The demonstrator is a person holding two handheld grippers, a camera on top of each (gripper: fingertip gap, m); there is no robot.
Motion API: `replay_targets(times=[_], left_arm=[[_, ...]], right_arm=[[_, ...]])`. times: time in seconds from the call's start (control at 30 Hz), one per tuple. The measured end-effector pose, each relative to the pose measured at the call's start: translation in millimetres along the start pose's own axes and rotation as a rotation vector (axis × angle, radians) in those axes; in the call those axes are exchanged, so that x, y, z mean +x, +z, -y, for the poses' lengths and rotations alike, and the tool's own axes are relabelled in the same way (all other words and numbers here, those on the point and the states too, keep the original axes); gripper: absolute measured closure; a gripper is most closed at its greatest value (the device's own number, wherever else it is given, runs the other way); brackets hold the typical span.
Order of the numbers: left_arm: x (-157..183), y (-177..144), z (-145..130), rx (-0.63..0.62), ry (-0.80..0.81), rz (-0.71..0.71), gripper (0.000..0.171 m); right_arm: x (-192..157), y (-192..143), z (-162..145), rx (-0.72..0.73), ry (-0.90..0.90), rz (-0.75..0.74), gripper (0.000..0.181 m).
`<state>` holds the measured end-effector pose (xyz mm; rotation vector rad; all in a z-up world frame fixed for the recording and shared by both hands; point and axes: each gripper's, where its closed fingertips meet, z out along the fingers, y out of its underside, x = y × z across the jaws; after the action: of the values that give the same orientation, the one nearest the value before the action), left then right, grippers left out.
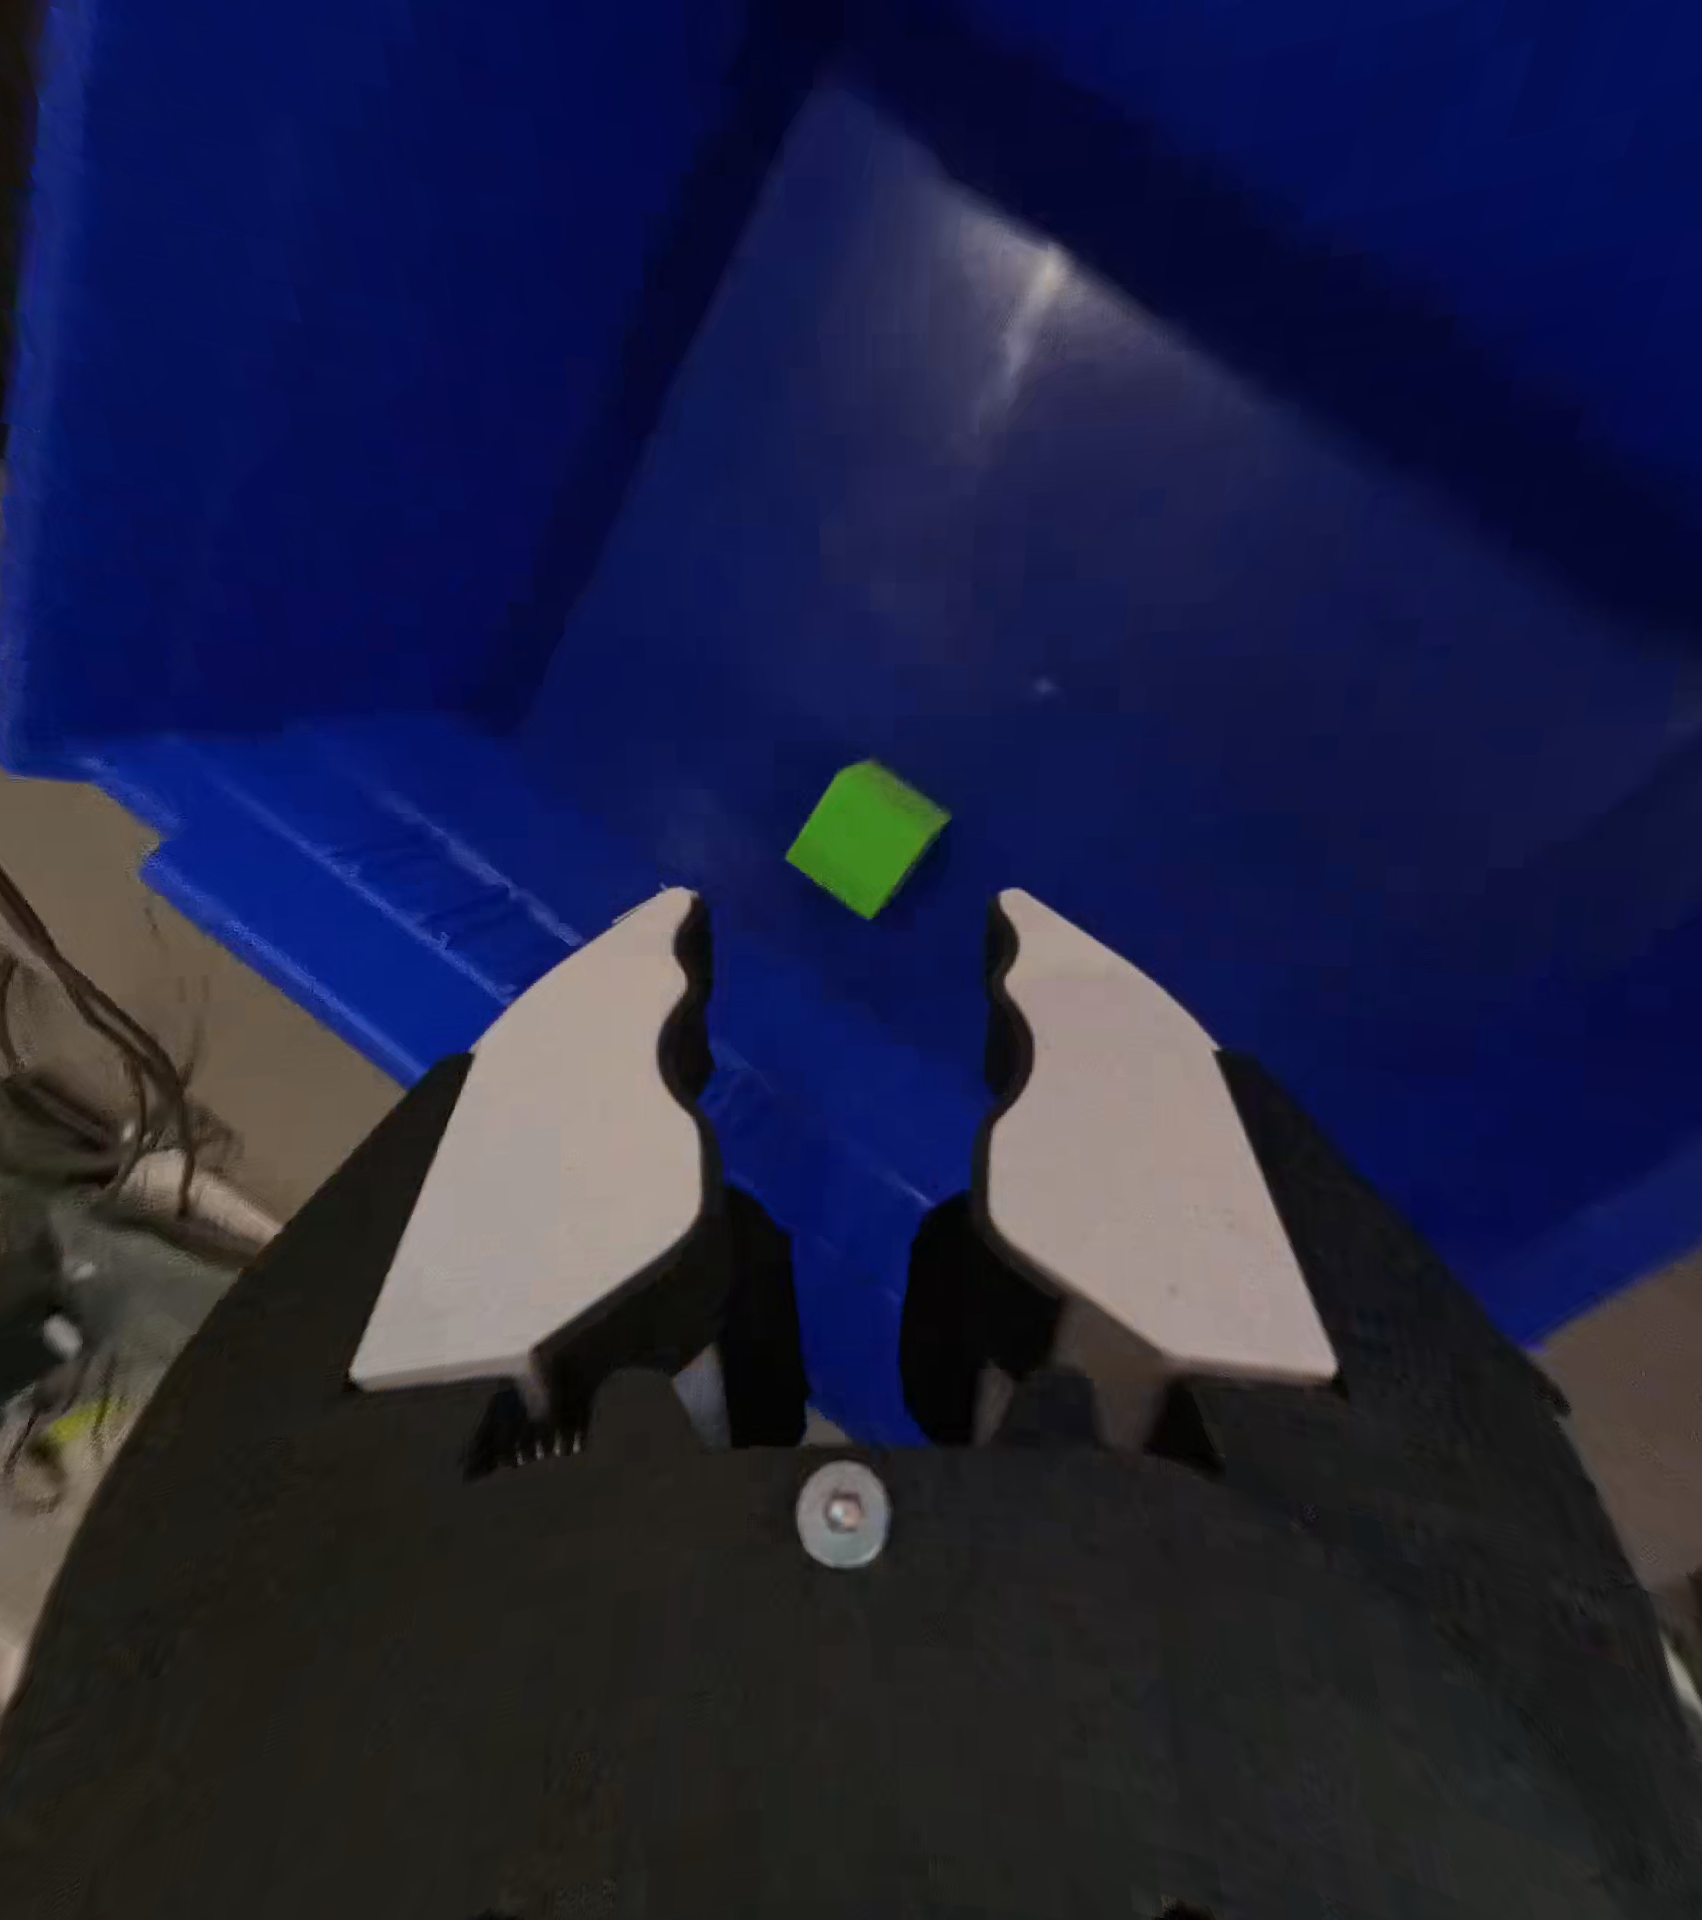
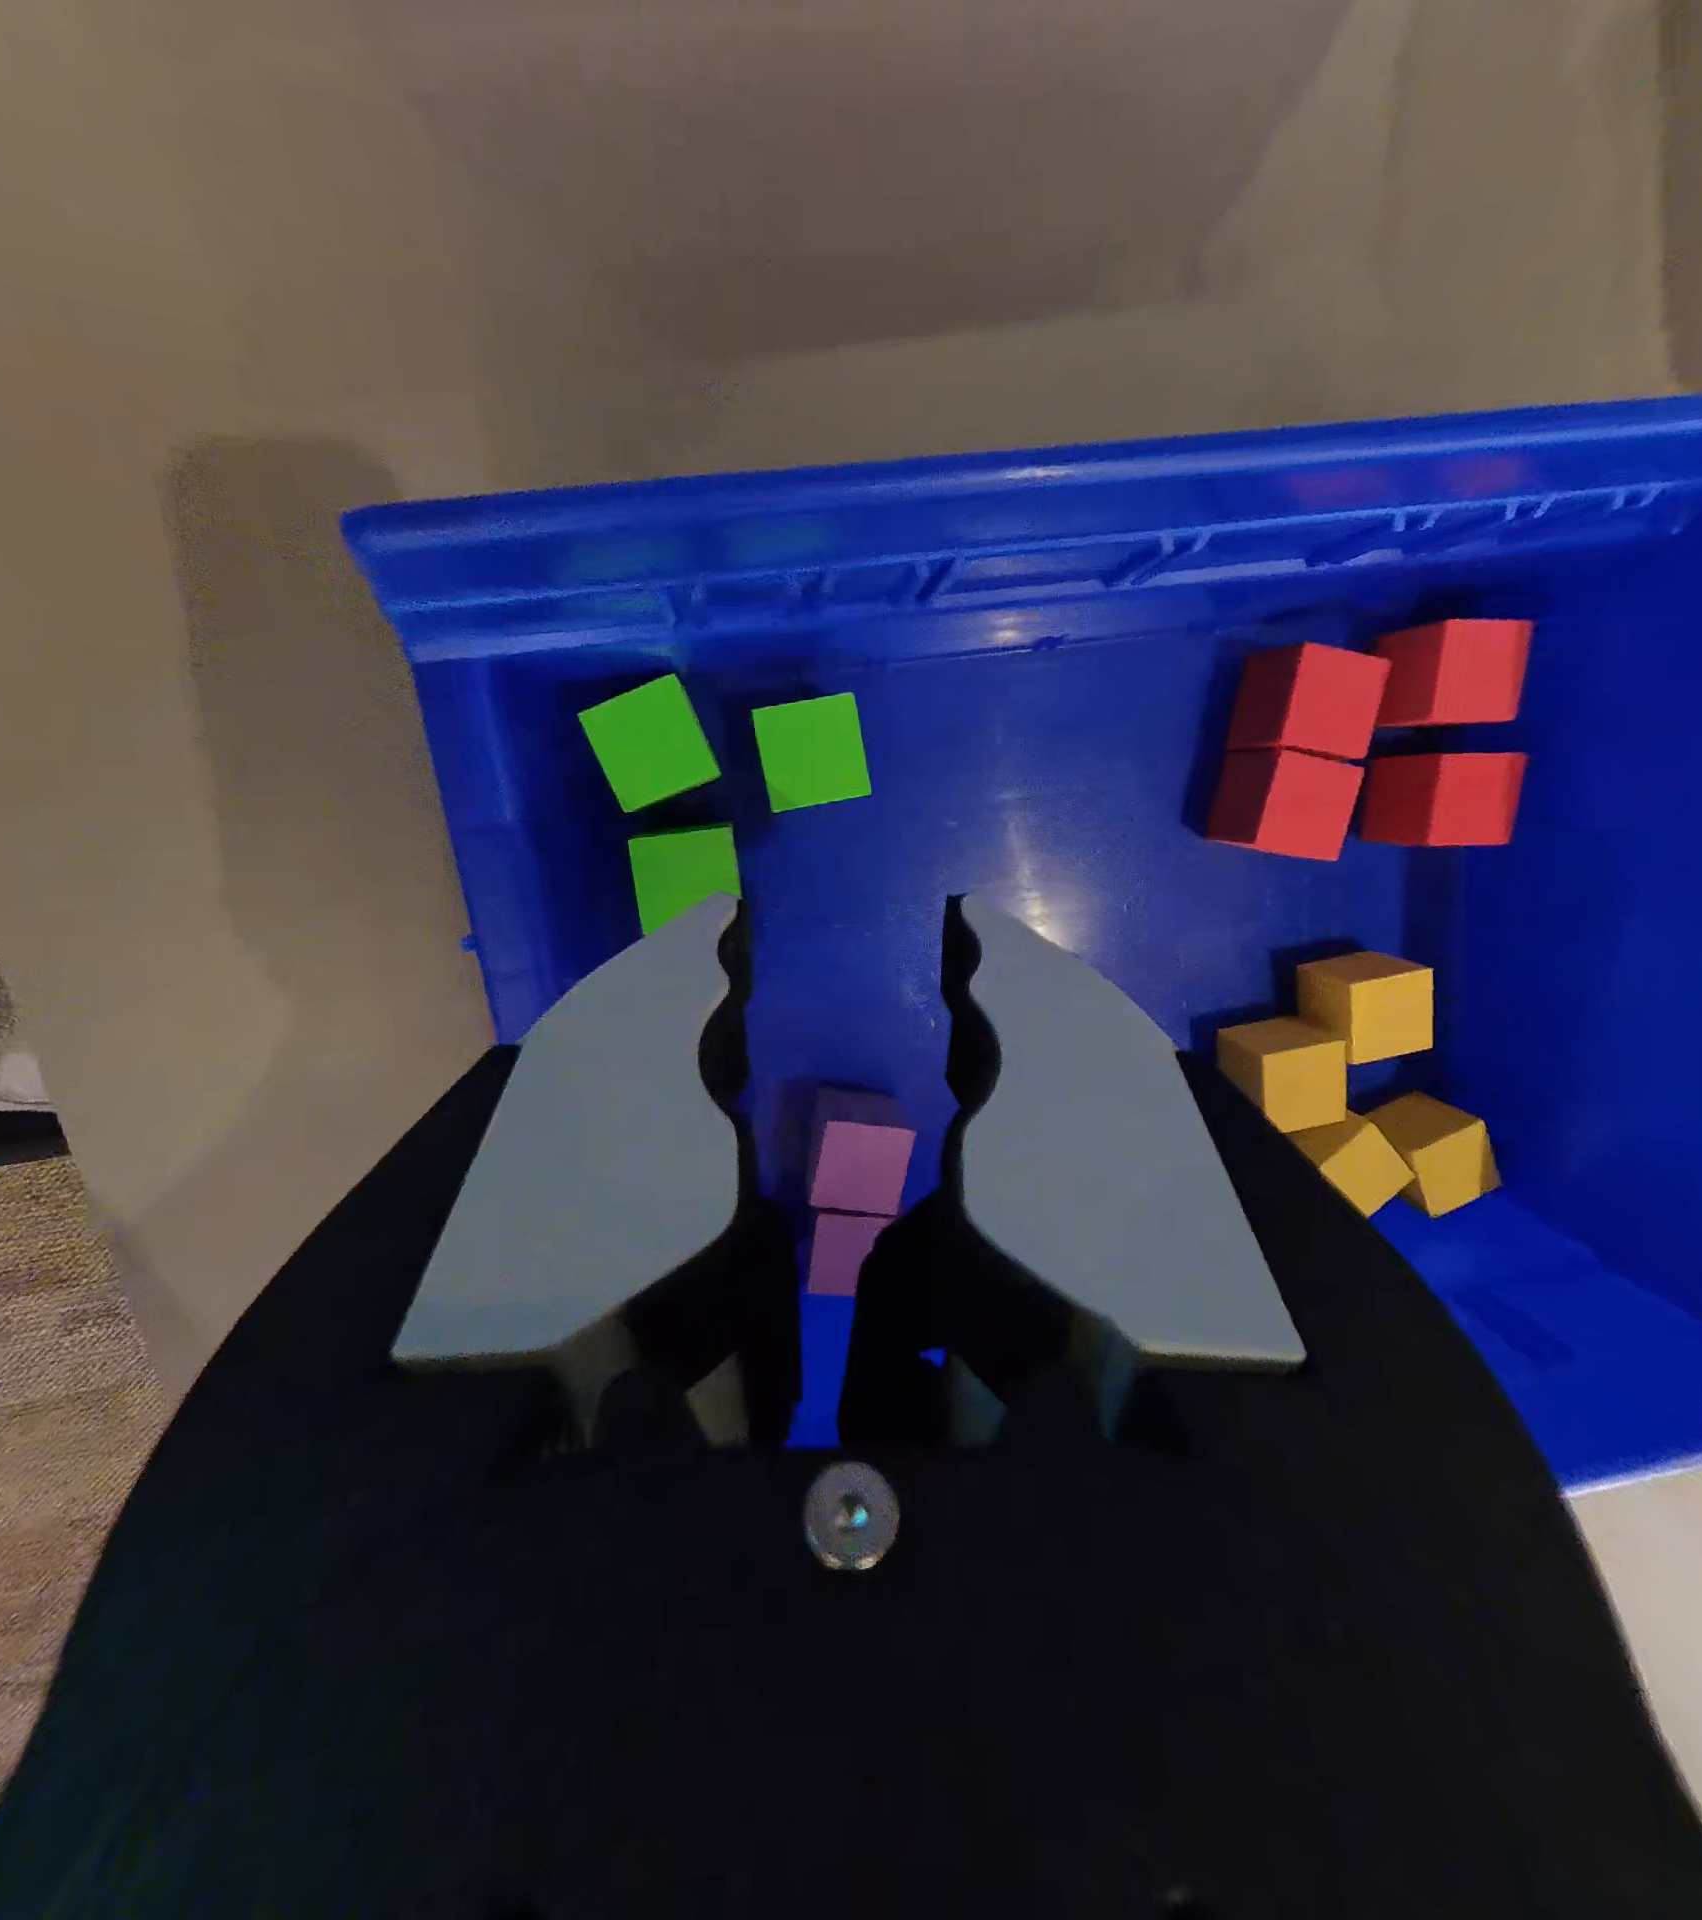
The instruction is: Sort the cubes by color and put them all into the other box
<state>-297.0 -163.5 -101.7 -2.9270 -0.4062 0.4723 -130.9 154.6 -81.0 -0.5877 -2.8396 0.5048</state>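
My left tool point(image 1: 847, 914), released, hovers just short of a lone green cube point(image 1: 866, 837); centre the cube between its fingers. My right tool point(image 2: 845, 920), released, hangs above purple cubes point(image 2: 862, 1169).

Light is dim and warm. Through my left camera everything is motion-blurred, with a white glare streak on the bin point(image 1: 1242, 520) floor above the soft-edged green cube point(image 1: 868, 840). My right camera is sharper: glare on its bin point(image 2: 1034, 561) floor, cubes casting short shadows, and straight rims bowing toward the edges.
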Motion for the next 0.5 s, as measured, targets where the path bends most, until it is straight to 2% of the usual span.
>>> replay_targets(times=[0.1, 0.3, 0.43, 0.5], left_arm=[[-3, 21, -7, -0.159, 0.105, 0.015, 0.120], [1, 42, -16, -0.243, 0.447, -0.011, 0.123], [1, 50, -17, -0.263, 0.474, -0.053, 0.129], [0, 51, -19, -0.295, 0.473, -0.066, 0.141]], right_arm=[[-9, -3, 2, 0.031, -0.023, -0.014, 0.147], [-16, -7, -7, 0.050, -0.031, -0.022, 0.148], [-15, -6, -12, 0.055, -0.018, -0.024, 0.148], [-16, -5, -14, 0.055, -0.014, -0.023, 0.148]])
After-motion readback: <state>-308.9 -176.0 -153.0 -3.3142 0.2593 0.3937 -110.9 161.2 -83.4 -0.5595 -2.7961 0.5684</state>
